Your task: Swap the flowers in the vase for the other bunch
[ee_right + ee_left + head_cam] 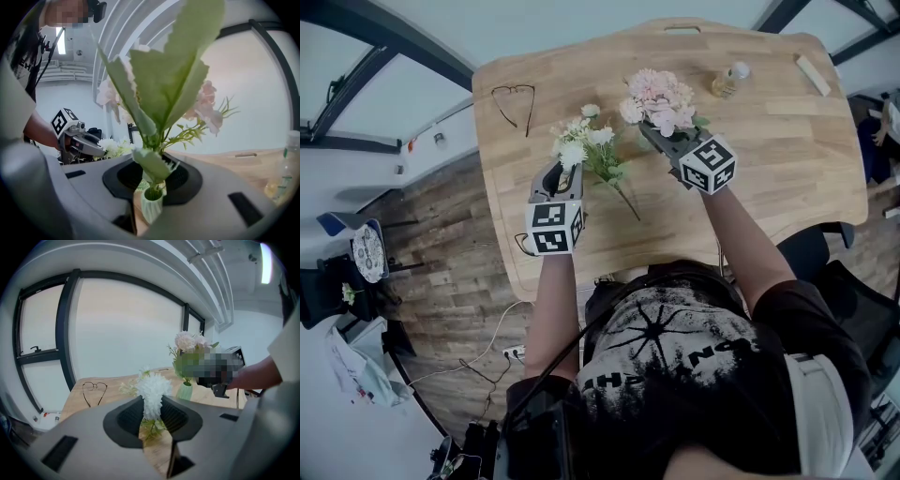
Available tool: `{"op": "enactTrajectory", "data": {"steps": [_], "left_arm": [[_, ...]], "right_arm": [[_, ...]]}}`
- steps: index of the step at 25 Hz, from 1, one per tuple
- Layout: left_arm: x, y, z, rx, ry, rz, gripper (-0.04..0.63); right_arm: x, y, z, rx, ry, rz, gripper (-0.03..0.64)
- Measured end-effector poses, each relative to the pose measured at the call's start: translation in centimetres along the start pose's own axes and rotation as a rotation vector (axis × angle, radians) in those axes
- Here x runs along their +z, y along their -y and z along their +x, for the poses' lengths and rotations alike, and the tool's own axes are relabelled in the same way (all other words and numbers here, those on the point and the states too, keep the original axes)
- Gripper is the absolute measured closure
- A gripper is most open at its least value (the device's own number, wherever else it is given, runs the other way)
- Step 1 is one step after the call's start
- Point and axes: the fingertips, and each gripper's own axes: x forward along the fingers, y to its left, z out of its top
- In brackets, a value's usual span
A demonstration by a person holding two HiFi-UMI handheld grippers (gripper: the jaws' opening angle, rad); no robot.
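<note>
Wood-plank flooring surrounds a pale wooden table (787, 187), and the gripper views show tall dark-framed windows behind it. On the table stands a small ribbed green vase (151, 206), upright. It holds the pink bunch (659, 98), whose stems run down into its mouth while broad green leaves and pale pink blooms spread above. The head view does not show the vase, because the blooms and the gripper cover it. Farther back and to the right stands a small clear bottle (729, 81) with a little yellowish liquid low in it. A light wooden block (813, 75) lies near the table's far right corner, and a pair of glasses (514, 101) lies folded open near the far left.

The right gripper (151, 180) reaches in just above the vase's mouth. Its jaws are slightly apart with the pink bunch's stems and a leaf in the gap, and the pads do not clamp them.

The white bunch (586, 141) lies on the table to the left of the vase, with its stem pointing back toward the person. The left gripper (152, 413) hovers at the bloom end of that bunch. Its jaws are part-way apart and one white bloom shows in the gap between them.
</note>
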Motion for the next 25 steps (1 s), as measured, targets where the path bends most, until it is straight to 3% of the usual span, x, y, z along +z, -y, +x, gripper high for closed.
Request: {"op": "enactTrajectory", "data": {"steps": [14,25], "left_arm": [[-0.1,0.3,0.0,-0.005,-0.002,0.003,0.485],[0.2,0.3,-0.3,-0.011,0.008,0.004,0.485]], "right_arm": [[-0.7,0.5,-0.3,-0.027,-0.018,0.05,0.393],[-1.6,0.8,-0.6,-0.058,-0.061,0.078,0.371]]}}
